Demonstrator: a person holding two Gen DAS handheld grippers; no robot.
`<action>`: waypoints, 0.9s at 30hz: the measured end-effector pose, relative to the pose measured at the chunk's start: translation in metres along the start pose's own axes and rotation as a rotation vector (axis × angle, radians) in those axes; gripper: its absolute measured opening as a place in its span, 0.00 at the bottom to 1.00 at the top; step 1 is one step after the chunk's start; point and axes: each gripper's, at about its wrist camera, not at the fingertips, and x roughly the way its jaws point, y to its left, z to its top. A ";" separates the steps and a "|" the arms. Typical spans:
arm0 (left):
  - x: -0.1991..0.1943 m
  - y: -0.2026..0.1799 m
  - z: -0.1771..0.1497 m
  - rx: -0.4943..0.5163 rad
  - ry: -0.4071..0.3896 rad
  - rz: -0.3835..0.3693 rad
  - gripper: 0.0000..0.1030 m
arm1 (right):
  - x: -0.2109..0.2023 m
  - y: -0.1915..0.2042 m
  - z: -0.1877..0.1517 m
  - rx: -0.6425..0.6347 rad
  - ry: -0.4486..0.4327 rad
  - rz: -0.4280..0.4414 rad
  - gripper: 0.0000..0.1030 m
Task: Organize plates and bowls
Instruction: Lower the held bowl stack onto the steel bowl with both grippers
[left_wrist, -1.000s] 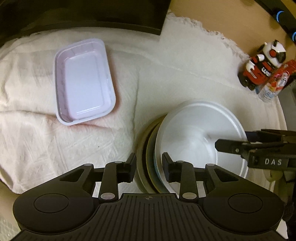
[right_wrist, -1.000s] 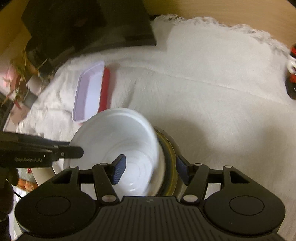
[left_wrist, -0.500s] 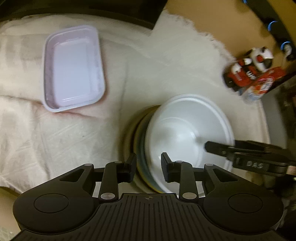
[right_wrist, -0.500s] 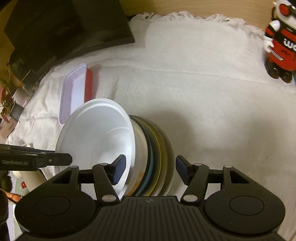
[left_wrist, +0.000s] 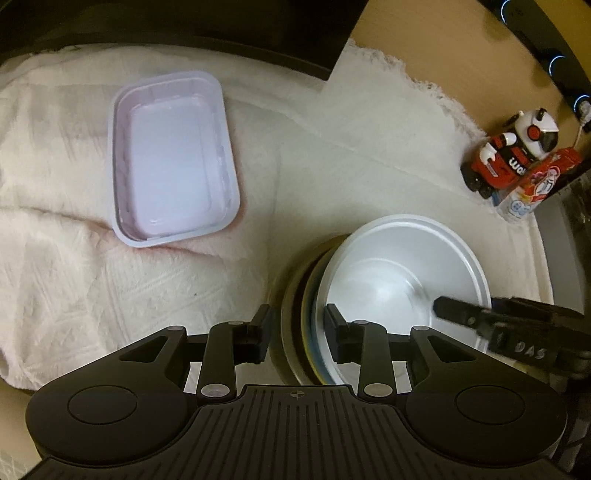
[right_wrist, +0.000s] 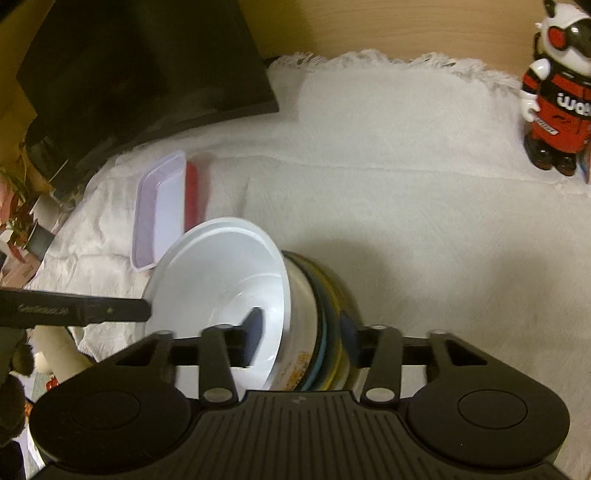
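Note:
A stack of nested bowls and plates stands tilted on the white cloth, with a white bowl (left_wrist: 399, 273) innermost and olive, yellow and blue rims (left_wrist: 295, 317) behind it. My left gripper (left_wrist: 297, 328) is shut on the stack's near rim. My right gripper (right_wrist: 303, 339) is shut on the opposite rim of the same stack (right_wrist: 325, 295), one finger inside the white bowl (right_wrist: 221, 273). A pale lilac rectangular tray (left_wrist: 171, 157) lies flat at the left; it also shows in the right wrist view (right_wrist: 159, 214), resting on a red tray (right_wrist: 192, 192).
A red and white toy robot (left_wrist: 513, 151) and a small bottle (left_wrist: 524, 199) stand at the cloth's right edge; the toy also shows in the right wrist view (right_wrist: 557, 92). A dark flat object (right_wrist: 147, 74) lies at the back. The white cloth (right_wrist: 406, 206) covers a wooden table.
My right gripper has closed from open onto the stack's rim. Both views have shifted as the stack is held between the two grippers; the lilac tray has not moved.

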 end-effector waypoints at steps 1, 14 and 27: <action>0.000 -0.001 0.000 0.006 -0.002 0.002 0.33 | 0.003 0.002 0.000 -0.010 0.009 0.001 0.36; 0.004 -0.014 0.008 0.040 0.001 -0.020 0.33 | 0.032 -0.012 0.002 0.009 0.073 -0.073 0.32; -0.010 -0.011 0.015 0.039 -0.030 -0.089 0.30 | 0.005 -0.002 0.002 -0.025 0.012 -0.032 0.34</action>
